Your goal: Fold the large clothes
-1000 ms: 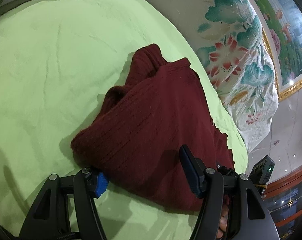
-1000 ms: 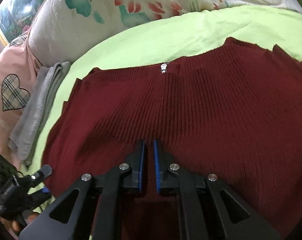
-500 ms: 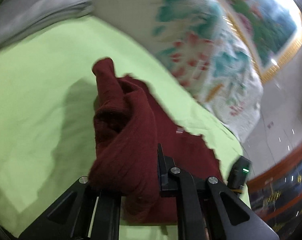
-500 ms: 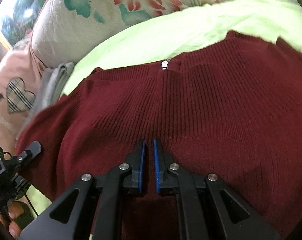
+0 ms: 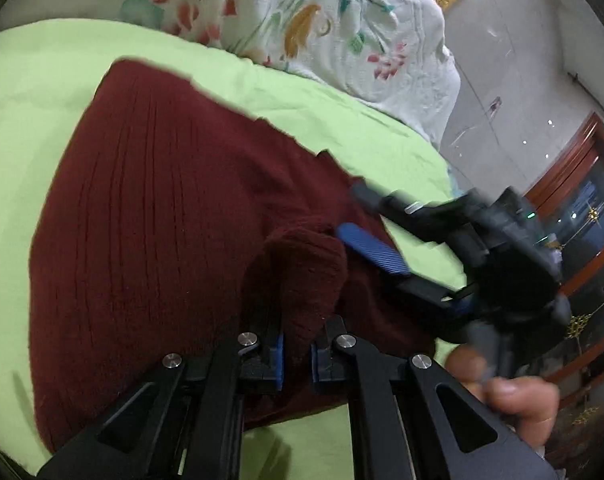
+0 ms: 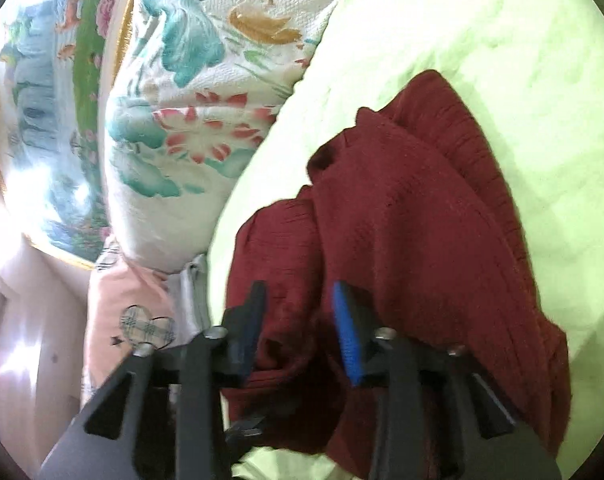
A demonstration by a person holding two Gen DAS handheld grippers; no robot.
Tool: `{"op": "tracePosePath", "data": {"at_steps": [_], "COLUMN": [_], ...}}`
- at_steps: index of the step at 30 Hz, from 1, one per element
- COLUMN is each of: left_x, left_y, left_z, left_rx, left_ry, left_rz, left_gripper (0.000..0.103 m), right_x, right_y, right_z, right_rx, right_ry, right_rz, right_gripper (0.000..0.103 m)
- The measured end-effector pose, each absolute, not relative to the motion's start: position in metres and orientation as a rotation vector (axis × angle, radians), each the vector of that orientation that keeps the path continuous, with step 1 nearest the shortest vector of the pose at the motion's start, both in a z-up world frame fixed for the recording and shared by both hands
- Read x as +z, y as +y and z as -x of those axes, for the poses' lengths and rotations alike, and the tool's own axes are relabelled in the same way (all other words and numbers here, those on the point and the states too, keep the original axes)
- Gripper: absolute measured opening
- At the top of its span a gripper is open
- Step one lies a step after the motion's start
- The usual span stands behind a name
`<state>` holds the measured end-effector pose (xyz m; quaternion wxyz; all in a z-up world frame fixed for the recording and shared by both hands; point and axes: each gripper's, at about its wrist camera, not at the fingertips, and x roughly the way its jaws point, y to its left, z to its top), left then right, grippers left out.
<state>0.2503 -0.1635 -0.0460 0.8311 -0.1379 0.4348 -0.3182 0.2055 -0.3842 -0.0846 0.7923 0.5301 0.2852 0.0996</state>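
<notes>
The green bed sheet carries your dark red knit sweater, which lies bunched near the sheet's edge below the floral pillow. Your left gripper is clenched on a raised fold of the sweater. Your right gripper has just been opening; its 2 jaws stand apart over the knit, released.

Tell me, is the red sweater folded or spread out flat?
Partly folded: the red sweater has a bunched fold pinched in the left gripper.
</notes>
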Motion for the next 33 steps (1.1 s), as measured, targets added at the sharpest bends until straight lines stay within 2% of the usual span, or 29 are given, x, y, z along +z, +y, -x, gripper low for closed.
{"op": "tracePosePath", "data": {"at_steps": [1,3,7,9,15,16,17,18,19,27,30,33], "left_x": [-0.046,-0.043,-0.036,-0.030,-0.027,-0.028,-0.029,-0.029,-0.029,0.005,-0.007,-0.040], "left_y": [-0.160,-0.151,-0.131,-0.121,-0.119,-0.120,-0.121,-0.122,-0.125,-0.174,-0.206,-0.233], "left_z": [-0.250,-0.251,-0.249,-0.246,-0.246,-0.246,-0.246,-0.245,-0.246,-0.237,-0.234,-0.241], "left_rx": [-0.681,-0.686,-0.711,-0.725,-0.732,-0.730,-0.726,-0.724,-0.722,-0.861,-0.921,-0.926], "left_ry": [0.917,0.910,0.876,0.847,0.845,0.849,0.854,0.858,0.858,0.799,0.840,0.946], "left_rz": [0.305,0.328,0.385,0.405,0.384,0.379,0.371,0.365,0.359,0.318,0.287,0.260], "left_gripper": [0.007,0.007,0.007,0.007,0.007,0.007,0.007,0.007,0.007,0.007,0.007,0.007], "right_x": [-0.082,-0.075,-0.061,-0.059,-0.076,-0.079,-0.078,-0.074,-0.072,-0.008,-0.014,-0.047], "right_y": [-0.383,-0.376,-0.356,-0.346,-0.331,-0.329,-0.326,-0.323,-0.323,-0.368,-0.394,-0.417], "right_z": [-0.206,-0.209,-0.227,-0.239,-0.287,-0.292,-0.297,-0.301,-0.303,-0.254,-0.236,-0.230], "right_rx": [0.225,0.251,0.304,0.345,0.353,0.353,0.355,0.362,0.359,0.335,0.260,0.148], "right_ry": [0.619,0.644,0.740,0.773,0.898,0.910,0.911,0.908,0.906,0.666,0.656,0.739], "right_rz": [-1.130,-1.079,-0.978,-0.953,-0.949,-0.946,-0.927,-0.893,-0.875,-0.755,-0.731,-0.726], "right_gripper": [0.046,0.057,0.059,0.063,0.064,0.062,0.049,0.024,0.017,0.014,0.014,0.014]}}
